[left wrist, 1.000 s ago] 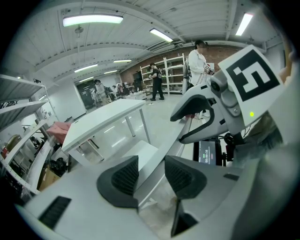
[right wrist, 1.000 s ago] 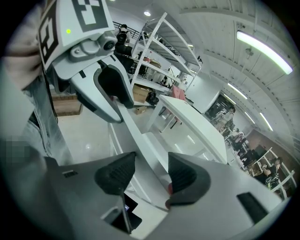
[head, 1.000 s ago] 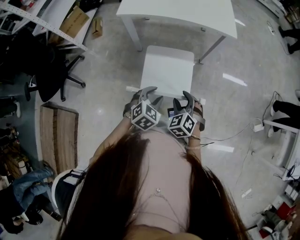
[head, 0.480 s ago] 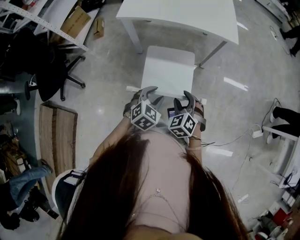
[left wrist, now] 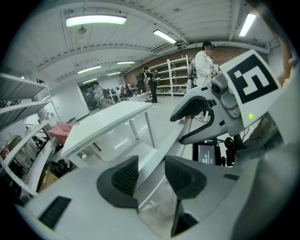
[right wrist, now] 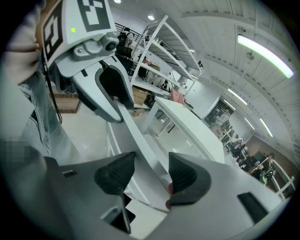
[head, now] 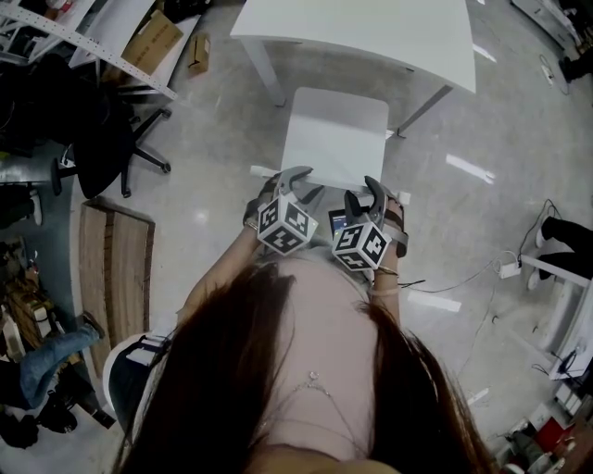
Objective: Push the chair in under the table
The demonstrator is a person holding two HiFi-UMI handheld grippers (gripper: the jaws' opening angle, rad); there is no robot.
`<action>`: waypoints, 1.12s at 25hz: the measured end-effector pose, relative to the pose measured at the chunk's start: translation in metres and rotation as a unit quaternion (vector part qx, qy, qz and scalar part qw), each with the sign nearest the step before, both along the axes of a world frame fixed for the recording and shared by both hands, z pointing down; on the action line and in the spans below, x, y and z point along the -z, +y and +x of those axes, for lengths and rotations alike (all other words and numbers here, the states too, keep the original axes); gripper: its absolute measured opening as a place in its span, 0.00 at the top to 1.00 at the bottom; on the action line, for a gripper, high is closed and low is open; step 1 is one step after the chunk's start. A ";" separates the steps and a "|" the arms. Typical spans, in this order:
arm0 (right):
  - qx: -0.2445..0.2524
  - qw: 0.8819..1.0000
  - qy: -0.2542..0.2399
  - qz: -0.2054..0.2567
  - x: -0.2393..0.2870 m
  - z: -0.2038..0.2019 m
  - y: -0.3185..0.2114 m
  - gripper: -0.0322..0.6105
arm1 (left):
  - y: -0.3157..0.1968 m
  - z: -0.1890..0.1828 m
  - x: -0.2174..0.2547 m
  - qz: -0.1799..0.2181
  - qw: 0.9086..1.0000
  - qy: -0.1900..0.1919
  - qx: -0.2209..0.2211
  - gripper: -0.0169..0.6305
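A white chair (head: 335,134) stands in front of a white table (head: 371,28), its seat just short of the table's near edge. Its backrest rail (head: 326,185) runs across right below me. My left gripper (head: 298,183) is shut on the rail's left part and my right gripper (head: 363,194) on its right part. In the left gripper view the rail (left wrist: 161,150) passes between the pads of the left gripper (left wrist: 151,174), with the table (left wrist: 108,122) beyond. In the right gripper view the right gripper (right wrist: 151,174) clamps the same rail (right wrist: 140,140).
A black office chair (head: 102,148) and a wooden pallet (head: 116,268) stand to the left. Shelving (head: 83,37) with a cardboard box (head: 148,42) lines the far left. Cables (head: 463,273) trail over the floor at right, near another white desk frame (head: 556,268).
Both grippers and the chair have edged slightly toward the table. A person at the lower left has moved further out of view.
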State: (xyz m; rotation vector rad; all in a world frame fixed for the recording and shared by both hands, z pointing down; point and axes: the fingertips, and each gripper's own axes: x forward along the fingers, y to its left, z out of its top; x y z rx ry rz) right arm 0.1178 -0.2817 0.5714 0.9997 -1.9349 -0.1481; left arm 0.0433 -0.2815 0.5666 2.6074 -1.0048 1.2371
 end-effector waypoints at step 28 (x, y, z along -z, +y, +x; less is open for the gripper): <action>-0.007 1.000 -0.003 0.027 0.002 0.000 -0.075 0.59 | -0.077 0.000 0.002 0.005 1.000 0.012 -0.012 0.70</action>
